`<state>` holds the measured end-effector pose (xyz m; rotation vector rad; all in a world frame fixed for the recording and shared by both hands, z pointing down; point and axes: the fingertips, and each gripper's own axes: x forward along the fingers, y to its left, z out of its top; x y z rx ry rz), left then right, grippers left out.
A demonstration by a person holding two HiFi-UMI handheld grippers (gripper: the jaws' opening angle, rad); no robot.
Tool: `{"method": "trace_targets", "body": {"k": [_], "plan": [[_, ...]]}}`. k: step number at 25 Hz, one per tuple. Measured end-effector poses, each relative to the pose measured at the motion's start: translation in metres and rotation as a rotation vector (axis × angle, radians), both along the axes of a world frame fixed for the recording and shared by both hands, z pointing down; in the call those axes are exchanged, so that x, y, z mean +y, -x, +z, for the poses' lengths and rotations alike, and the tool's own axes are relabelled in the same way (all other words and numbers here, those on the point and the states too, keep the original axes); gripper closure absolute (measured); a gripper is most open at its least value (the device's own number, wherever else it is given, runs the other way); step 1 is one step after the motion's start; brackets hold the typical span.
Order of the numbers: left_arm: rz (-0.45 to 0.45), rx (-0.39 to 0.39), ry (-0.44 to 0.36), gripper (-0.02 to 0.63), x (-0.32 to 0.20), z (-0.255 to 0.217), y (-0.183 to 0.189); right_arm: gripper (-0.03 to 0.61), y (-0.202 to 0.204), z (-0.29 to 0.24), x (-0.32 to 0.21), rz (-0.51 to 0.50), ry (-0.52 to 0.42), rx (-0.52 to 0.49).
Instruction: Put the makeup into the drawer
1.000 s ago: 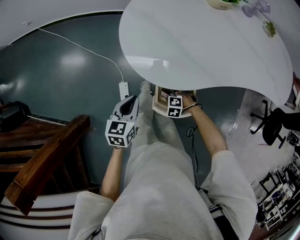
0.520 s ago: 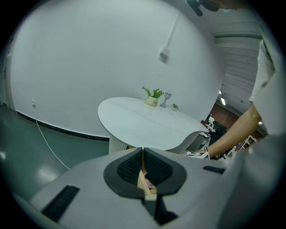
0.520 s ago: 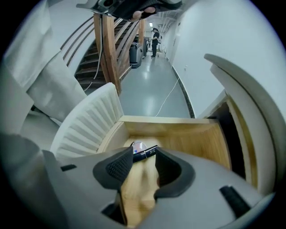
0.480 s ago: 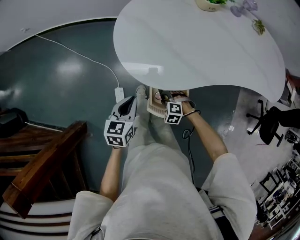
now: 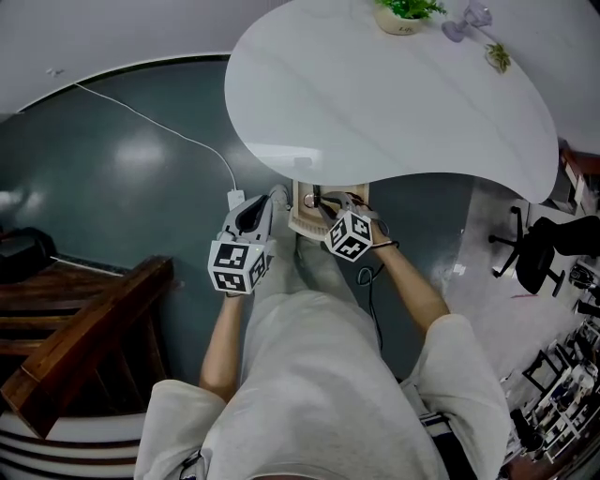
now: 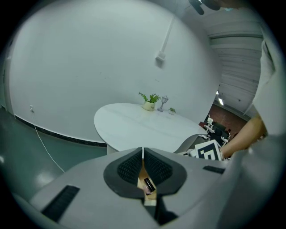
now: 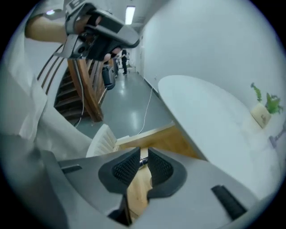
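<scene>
A potted plant (image 5: 401,11) stands on the white table (image 5: 394,103).

The white oval bench (image 5: 394,103) carried a small potted green plant (image 5: 403,14), a pale ornament (image 5: 465,21) and a tiny green sprig (image 5: 496,57) near its far edge. Under its near edge, the open pale wooden drawer (image 5: 301,220) held a small dark tube (image 6: 149,184).

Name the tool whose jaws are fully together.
The left tool: its jaws meet. The right tool's jaws have just been closing but show a narrow gap, nothing gripped, the drawer visible through it.
</scene>
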<state>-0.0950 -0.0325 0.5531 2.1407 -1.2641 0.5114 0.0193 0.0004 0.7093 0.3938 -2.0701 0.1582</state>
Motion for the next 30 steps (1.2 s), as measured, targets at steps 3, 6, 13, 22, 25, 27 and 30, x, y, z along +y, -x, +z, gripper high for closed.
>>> {"method": "trace_targets", "body": {"k": [3,6,13,22,25,27,30], "plan": [[0.007,0.001,-0.015,0.597,0.000,-0.006,-0.004,0.541,-0.005,-0.025,-0.006,0.141,0.015,-0.093],[0.021,0.003,-0.034,0.597,-0.002,-0.014,-0.011,0.549,-0.013,-0.053,-0.011,0.274,0.025,-0.184],[0.058,0.006,-0.086,0.597,-0.007,-0.039,-0.032,0.578,-0.042,-0.125,-0.026,0.503,-0.075,-0.361],[0.104,0.004,-0.189,0.597,-0.026,-0.082,-0.064,0.580,-0.112,-0.210,-0.057,0.709,-0.254,-0.489],[0.116,0.002,-0.221,0.597,-0.031,-0.099,-0.073,0.580,-0.135,-0.240,-0.065,0.736,-0.332,-0.501],[0.124,0.000,-0.244,0.597,-0.035,-0.110,-0.080,0.580,-0.150,-0.260,-0.071,0.752,-0.384,-0.509],[0.133,-0.004,-0.284,0.597,-0.042,-0.127,-0.087,0.581,-0.169,-0.286,-0.078,0.776,-0.452,-0.525]]}}
